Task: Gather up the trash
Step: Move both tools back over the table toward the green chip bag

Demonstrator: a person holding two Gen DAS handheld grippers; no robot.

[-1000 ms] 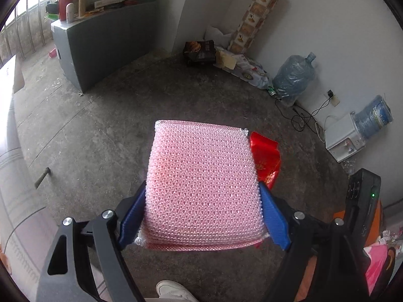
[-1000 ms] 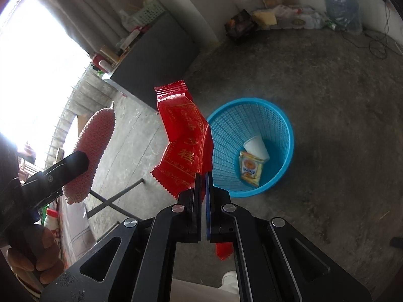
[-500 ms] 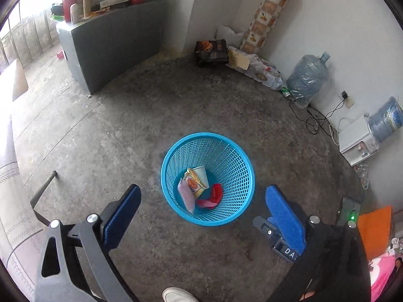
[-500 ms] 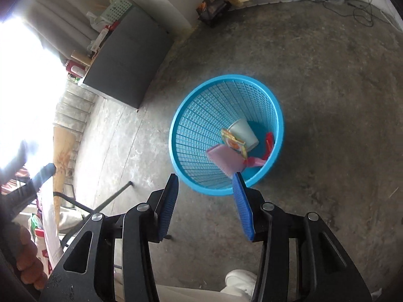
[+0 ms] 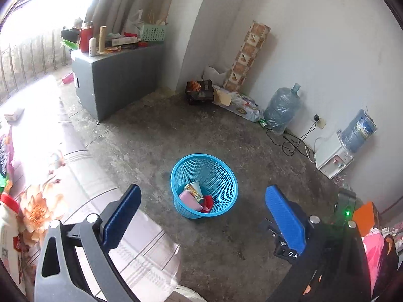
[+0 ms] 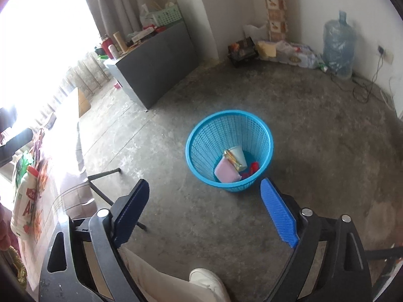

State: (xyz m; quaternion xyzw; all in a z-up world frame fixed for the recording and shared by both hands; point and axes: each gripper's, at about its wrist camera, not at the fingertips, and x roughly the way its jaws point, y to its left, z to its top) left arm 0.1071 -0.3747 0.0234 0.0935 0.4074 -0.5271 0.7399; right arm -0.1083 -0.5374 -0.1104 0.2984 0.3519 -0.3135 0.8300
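A blue mesh bin stands on the concrete floor. Inside lie a pink sponge, a red wrapper, a yellow snack packet and a white paper cup. My left gripper is held above and short of the bin, open, nothing between its blue pads. My right gripper is also above and short of the bin; its jaws are opening and hold nothing.
A table with a floral cloth fills the left, with a white bottle on it. A grey cabinet stands behind. Water jugs, a dispenser and cables line the right wall. A person's shoe is below.
Both grippers let go: the pink sponge and red wrapper dropped into the bin. Both hands then rose and drew back, so the bin looks smaller and the table has come into view.
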